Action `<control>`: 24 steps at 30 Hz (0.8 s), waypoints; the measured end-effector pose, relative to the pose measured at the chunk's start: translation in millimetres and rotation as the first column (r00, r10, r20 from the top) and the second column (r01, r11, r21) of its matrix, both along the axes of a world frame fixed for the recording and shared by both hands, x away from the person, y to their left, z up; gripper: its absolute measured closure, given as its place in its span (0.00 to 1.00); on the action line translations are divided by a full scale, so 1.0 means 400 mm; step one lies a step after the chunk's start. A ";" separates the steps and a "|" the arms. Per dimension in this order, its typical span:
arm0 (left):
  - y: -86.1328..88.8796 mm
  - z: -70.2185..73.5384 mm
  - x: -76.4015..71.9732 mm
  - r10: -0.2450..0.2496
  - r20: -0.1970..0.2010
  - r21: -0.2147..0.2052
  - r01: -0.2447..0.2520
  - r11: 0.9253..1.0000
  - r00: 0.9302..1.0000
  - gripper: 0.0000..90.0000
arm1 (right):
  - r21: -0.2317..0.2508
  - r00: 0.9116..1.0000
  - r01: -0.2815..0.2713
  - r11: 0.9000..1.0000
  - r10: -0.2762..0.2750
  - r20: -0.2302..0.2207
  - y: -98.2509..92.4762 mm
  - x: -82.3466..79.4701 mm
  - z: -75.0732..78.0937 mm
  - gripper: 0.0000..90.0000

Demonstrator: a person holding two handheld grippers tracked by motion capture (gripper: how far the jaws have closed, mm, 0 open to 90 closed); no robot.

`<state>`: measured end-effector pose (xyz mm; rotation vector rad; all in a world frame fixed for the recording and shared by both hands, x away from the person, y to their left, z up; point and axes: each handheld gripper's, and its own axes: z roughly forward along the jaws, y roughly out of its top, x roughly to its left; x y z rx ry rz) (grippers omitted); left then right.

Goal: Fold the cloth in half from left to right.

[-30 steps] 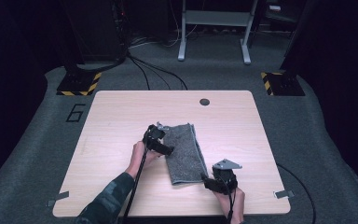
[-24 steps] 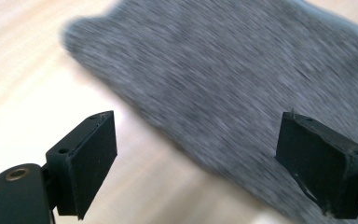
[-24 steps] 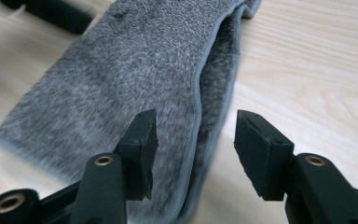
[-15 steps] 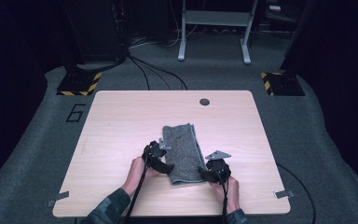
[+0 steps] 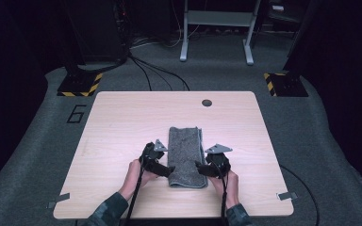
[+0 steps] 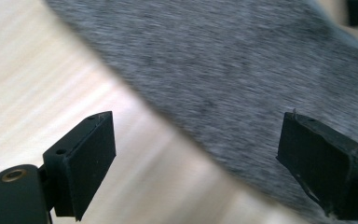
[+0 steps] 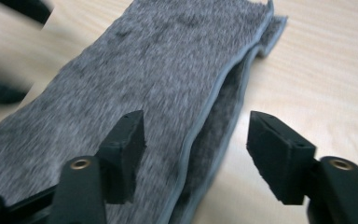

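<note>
While the folded grey towel (image 5: 186, 155) runs near-to-far, the left gripper (image 5: 162, 170) and right gripper (image 5: 201, 168) flank its near end, jaws apart, the right's having just been opening around the towel's right edge without pressing it.

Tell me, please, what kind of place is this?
Probably a lab or recording studio: a lone wooden table stands on grey carpet, with black-and-yellow striped stand bases and loose cables behind it.
</note>
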<state>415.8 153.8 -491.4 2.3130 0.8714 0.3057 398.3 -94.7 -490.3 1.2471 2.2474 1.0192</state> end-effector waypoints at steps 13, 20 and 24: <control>-0.010 -0.053 -0.063 -0.039 -0.006 0.072 0.039 0.997 0.999 0.13 | -0.087 0.997 0.045 0.995 -0.051 -0.064 -0.007 0.033 -0.062 0.30; 0.004 -0.017 -0.039 -0.036 -0.025 -0.001 0.036 0.999 0.999 0.12 | -0.055 0.998 0.009 0.998 -0.012 -0.055 -0.014 0.028 -0.029 0.27; 0.014 -0.001 0.027 0.036 -0.015 -0.027 -0.036 0.999 0.999 0.12 | -0.046 0.999 0.019 0.999 -0.021 -0.032 -0.003 0.064 -0.006 0.26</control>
